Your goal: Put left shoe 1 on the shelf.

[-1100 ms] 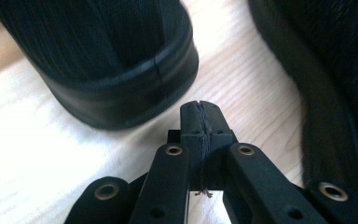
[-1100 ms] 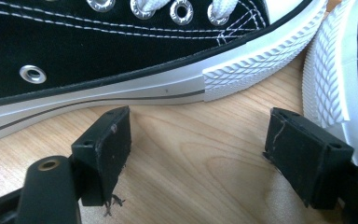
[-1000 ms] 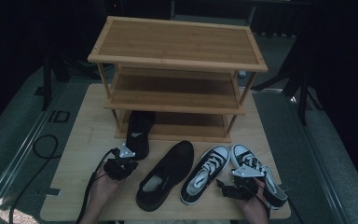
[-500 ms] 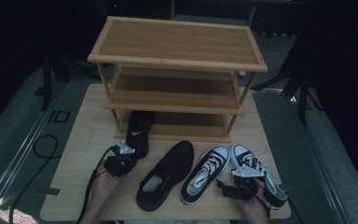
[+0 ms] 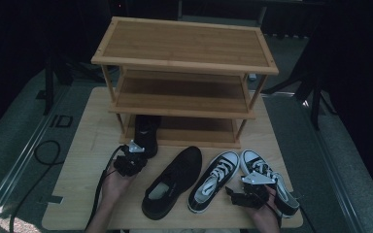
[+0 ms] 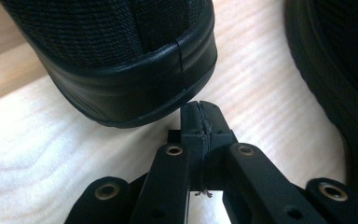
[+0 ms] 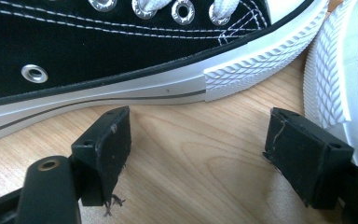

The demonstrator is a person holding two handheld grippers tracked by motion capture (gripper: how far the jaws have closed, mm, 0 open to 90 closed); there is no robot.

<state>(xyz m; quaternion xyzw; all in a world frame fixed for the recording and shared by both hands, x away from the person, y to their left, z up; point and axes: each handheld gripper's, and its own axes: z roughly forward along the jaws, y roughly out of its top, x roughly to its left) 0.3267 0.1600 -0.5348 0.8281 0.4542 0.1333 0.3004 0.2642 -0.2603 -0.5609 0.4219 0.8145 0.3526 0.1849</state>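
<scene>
High view: four shoes counted, two plain black (image 5: pixel 171 182), two black-and-white canvas sneakers (image 5: pixel 213 180), no readable brand; left gripper (image 5: pixel 131 163) pressed shut empty, right gripper (image 5: pixel 246 195) spread wide.

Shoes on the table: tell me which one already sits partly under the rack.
The plain black shoe by the left gripper: its toe is tucked under the rack's bottom shelf. The other three lie fully in the open.

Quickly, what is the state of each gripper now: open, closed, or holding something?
Left gripper: closed, holding nothing, just behind the black shoe.
Right gripper: open, holding nothing, beside the sneaker.
</scene>
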